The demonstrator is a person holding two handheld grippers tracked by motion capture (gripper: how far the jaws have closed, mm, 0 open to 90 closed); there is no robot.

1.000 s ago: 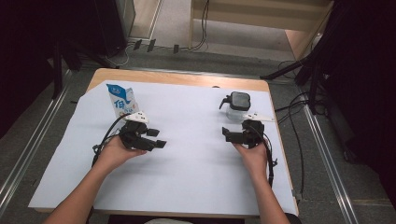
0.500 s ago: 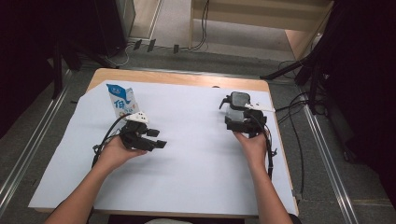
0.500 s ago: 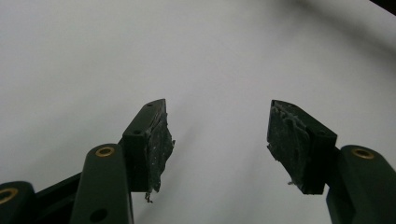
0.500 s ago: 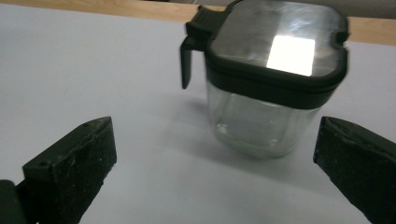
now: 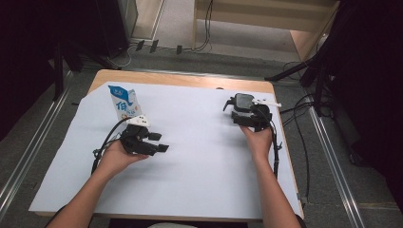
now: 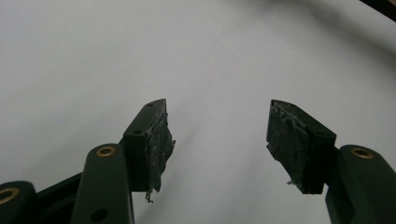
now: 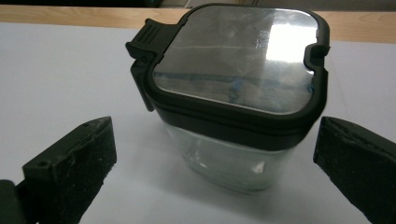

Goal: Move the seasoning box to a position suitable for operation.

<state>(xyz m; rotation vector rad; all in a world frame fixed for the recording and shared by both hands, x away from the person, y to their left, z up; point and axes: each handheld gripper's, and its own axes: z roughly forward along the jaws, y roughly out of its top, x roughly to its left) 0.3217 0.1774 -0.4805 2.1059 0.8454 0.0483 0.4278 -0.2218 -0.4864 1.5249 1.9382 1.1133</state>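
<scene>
My right gripper at clear container, far right of table; fingers spread wide either side of it, not touching. My left gripper over bare white sheet, fingers apart, nothing between. Milk carton stands far left.

Left gripper, jaws wide apart, nothing between, above white table cover.

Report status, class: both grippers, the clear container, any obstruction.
Right gripper open, jaws either side of clear square container with black latching lid, not touching. Left gripper open, nothing between jaws. Blue-white milk carton far off.
</scene>
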